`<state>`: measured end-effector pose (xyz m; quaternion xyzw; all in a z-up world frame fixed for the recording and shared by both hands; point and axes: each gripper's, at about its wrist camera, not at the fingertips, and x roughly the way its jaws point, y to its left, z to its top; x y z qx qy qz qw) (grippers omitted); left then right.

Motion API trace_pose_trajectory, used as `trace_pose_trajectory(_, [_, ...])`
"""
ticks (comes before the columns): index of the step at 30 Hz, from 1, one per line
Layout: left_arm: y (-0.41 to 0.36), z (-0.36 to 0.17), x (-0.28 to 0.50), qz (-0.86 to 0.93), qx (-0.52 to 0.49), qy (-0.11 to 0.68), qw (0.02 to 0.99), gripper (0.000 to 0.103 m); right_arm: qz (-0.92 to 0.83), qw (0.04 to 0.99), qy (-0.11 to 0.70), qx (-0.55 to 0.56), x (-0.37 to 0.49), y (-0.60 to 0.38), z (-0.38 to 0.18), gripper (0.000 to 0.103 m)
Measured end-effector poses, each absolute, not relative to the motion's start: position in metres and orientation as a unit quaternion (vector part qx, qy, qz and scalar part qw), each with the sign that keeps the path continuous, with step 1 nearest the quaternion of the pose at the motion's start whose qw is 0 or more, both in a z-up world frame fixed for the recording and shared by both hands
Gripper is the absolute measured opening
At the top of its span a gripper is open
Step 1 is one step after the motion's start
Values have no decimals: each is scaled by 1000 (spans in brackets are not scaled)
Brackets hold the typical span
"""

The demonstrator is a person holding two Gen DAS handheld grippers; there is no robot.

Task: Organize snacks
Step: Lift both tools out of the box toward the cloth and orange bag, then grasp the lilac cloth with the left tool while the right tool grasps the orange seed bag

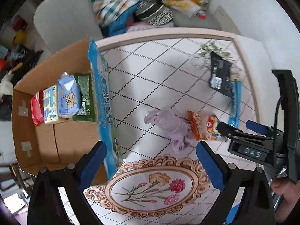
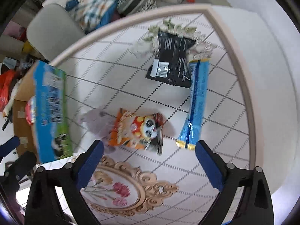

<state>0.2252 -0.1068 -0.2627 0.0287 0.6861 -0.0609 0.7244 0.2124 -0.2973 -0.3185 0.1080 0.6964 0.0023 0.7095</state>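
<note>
Cardboard box [image 1: 46,131] part-filled, both grippers' fingers spread and empty above worktop [image 2: 131,75]; pick step next: right gripper [image 2: 149,166] must straddle orange snack pack [image 2: 136,129].

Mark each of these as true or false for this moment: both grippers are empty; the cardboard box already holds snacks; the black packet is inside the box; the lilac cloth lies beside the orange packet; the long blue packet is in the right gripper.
1. Both the left gripper and the right gripper are empty. True: both are open, with nothing between the pads.
2. The cardboard box already holds snacks. True: several packets stand in a row inside.
3. The black packet is inside the box. False: it lies on the table near the far edge.
4. The lilac cloth lies beside the orange packet. True.
5. The long blue packet is in the right gripper. False: it lies on the table.
</note>
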Motion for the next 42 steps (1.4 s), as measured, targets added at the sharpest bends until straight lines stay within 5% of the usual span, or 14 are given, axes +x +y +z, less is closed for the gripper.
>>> trace_pose_trajectory(5, [-112, -284, 232, -40, 32, 702, 711, 98, 9, 669, 735, 110, 227, -293, -373, 59])
trace_pose_trajectory(11, [-111, -297, 235, -35, 23, 714, 699, 98, 35, 619, 769, 156, 189, -297, -383, 59])
trace_pose_trajectory(13, [-110, -296, 235, -34, 24, 713, 700, 98, 65, 623, 767, 142, 182, -294, -374, 67])
trace_pose_trajectory(16, [-109, -293, 234, -26, 29, 708, 705, 98, 97, 665, 739, 46, 189, -287, -353, 84])
trace_pose_trajectory(23, [-104, -299, 231, -6, 23, 713, 701, 98, 214, 645, 714, -172, 248, -240, -370, 84])
trace_pose_trajectory(26, [-108, -303, 230, -5, 23, 716, 698, 98, 251, 604, 734, -183, 259, -229, -393, 83])
trace_pose_trajectory(28, [-112, -303, 229, -7, 24, 716, 698, 98, 267, 587, 747, -160, 262, -227, -400, 73])
trace_pose_trajectory(29, [-114, -304, 228, -10, 24, 716, 698, 98, 275, 583, 751, -143, 261, -227, -399, 58])
trace_pose_trajectory(31, [-118, -306, 228, -15, 27, 716, 697, 98, 249, 595, 754, -122, 256, -232, -395, 52])
trace_pose_trajectory(32, [-120, -308, 229, -16, 28, 716, 697, 98, 227, 597, 764, -91, 255, -240, -394, 34])
trace_pose_trajectory(39, [-138, -342, 245, -27, 40, 739, 672, 98, 76, 656, 750, 45, 242, -309, -379, 33])
trace_pose_trajectory(42, [-145, -369, 251, -26, 54, 756, 652, 98, 68, 650, 753, 74, 241, -324, -379, 41])
